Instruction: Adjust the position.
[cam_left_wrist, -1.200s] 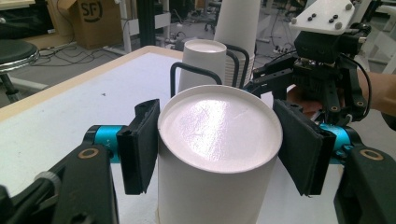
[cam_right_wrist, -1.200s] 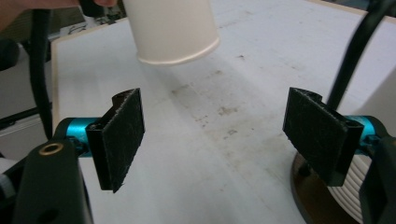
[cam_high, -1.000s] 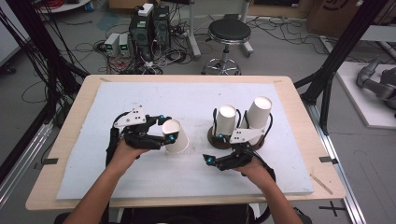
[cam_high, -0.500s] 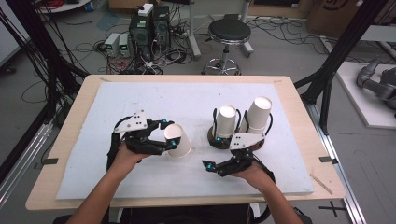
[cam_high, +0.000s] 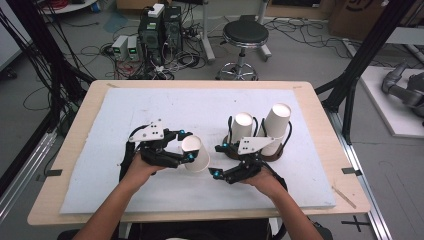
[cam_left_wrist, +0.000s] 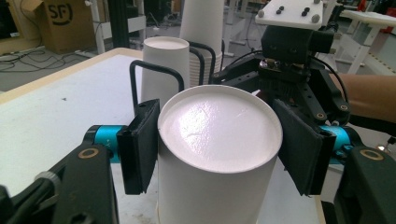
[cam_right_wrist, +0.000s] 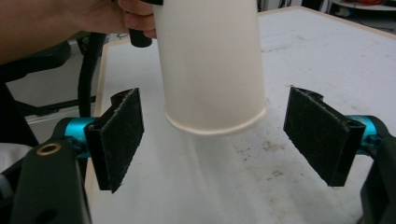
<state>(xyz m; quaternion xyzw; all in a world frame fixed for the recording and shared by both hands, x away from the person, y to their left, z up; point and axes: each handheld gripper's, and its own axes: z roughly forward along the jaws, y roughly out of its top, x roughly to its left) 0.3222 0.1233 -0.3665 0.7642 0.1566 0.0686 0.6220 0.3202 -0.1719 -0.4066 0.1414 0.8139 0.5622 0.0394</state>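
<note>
Cup (cam_high: 196, 153) in the left gripper (cam_high: 186, 146) is the thing both hands work on: a white paper cup held upside down, closed base up, its long axis tilted a little from upright, its open rim lifted off the white mat (cam_high: 150, 115) near the table's middle. In the left gripper view the two black pads sit against the cup's sides (cam_left_wrist: 219, 154) just below the base, so the jaws are closed on it and carry it.

The right gripper (cam_high: 219, 161) is spread wide and holds nothing. In its own view the cup (cam_right_wrist: 212, 65) hangs between and beyond the pads, rim lowest, clearly apart from both pads. From above, this gripper lies just to the right of the cup and points left toward its lower part, so the cup lies straight ahead of the open jaws, with its axis crossing their line of closing.

Behind the right hand stand two more upturned cups, one (cam_high: 243, 131) nearer and one (cam_high: 276, 125) farther right, in a dark wire holder (cam_high: 231, 150).

My guess is the next move is a short reach left so the right pads can bracket the rim end, which could crush if squeezed hard.
</note>
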